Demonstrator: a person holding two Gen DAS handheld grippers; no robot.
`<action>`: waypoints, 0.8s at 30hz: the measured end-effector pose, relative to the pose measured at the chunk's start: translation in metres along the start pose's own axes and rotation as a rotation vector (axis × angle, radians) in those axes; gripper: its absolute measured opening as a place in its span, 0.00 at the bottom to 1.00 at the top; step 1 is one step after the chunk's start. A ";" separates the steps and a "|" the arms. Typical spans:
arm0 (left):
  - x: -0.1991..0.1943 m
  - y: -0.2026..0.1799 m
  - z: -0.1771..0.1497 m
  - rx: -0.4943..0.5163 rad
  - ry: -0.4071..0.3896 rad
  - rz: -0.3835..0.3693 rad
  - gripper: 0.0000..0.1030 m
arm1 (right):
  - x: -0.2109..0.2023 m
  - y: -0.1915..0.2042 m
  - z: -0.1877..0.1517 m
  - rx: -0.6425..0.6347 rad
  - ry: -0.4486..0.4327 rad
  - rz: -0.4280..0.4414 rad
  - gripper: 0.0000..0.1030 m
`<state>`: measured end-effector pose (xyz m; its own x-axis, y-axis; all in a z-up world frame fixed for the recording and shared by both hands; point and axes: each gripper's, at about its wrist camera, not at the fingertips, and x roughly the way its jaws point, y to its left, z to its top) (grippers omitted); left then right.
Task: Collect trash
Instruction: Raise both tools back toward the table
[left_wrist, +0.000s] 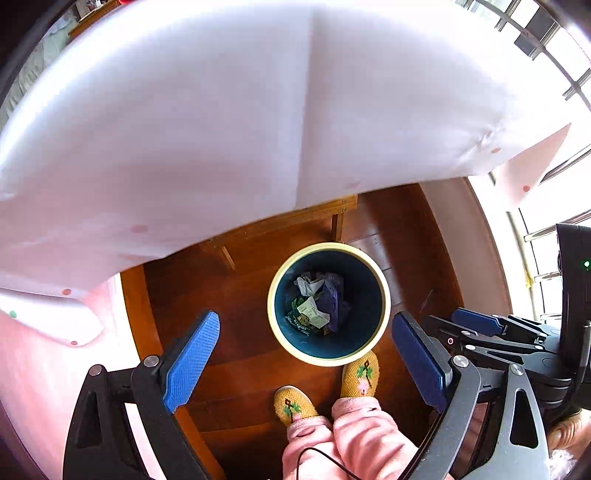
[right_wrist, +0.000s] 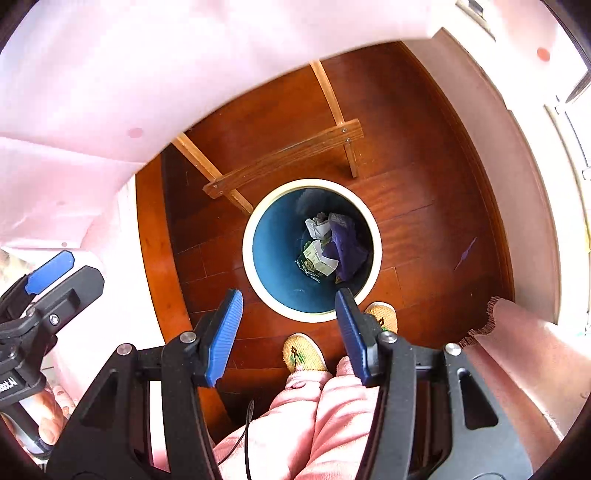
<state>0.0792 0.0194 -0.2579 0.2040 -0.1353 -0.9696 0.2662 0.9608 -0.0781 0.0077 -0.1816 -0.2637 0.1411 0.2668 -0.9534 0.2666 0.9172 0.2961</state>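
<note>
A round bin with a cream rim (left_wrist: 271, 302) (right_wrist: 246, 247) and a blue inside stands on the wooden floor below both grippers. Trash (left_wrist: 317, 302) (right_wrist: 328, 247) lies at its bottom: crumpled white paper, a purple wrapper and a green-and-white packet. My left gripper (left_wrist: 306, 354) hangs open above the bin's near edge with nothing between its blue pads. Over the bin's near rim my right gripper (right_wrist: 288, 332) is also open and holds nothing. One of the right gripper's blue pads (left_wrist: 476, 321) shows at the right of the left wrist view.
A table under a white-pink cloth (left_wrist: 221, 129) (right_wrist: 92, 92) overhangs the far side, its wooden crossbar (right_wrist: 284, 158) just behind the bin. The person's yellow slippers (left_wrist: 360, 374) (right_wrist: 303, 352) stand against the bin. A purple scrap (right_wrist: 466, 253) lies on the floor at right.
</note>
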 end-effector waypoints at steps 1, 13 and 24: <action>-0.015 0.000 0.002 -0.005 -0.015 0.000 0.93 | -0.012 0.005 0.000 -0.012 -0.004 0.001 0.48; -0.170 0.012 0.018 -0.061 -0.155 0.064 0.93 | -0.144 0.050 0.009 -0.140 -0.078 0.056 0.48; -0.275 0.018 0.048 -0.098 -0.325 0.148 0.93 | -0.238 0.078 0.043 -0.250 -0.218 0.135 0.48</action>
<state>0.0733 0.0620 0.0186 0.5259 -0.0479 -0.8492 0.1229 0.9922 0.0202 0.0360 -0.1859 -0.0111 0.3661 0.3460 -0.8639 -0.0058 0.9291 0.3697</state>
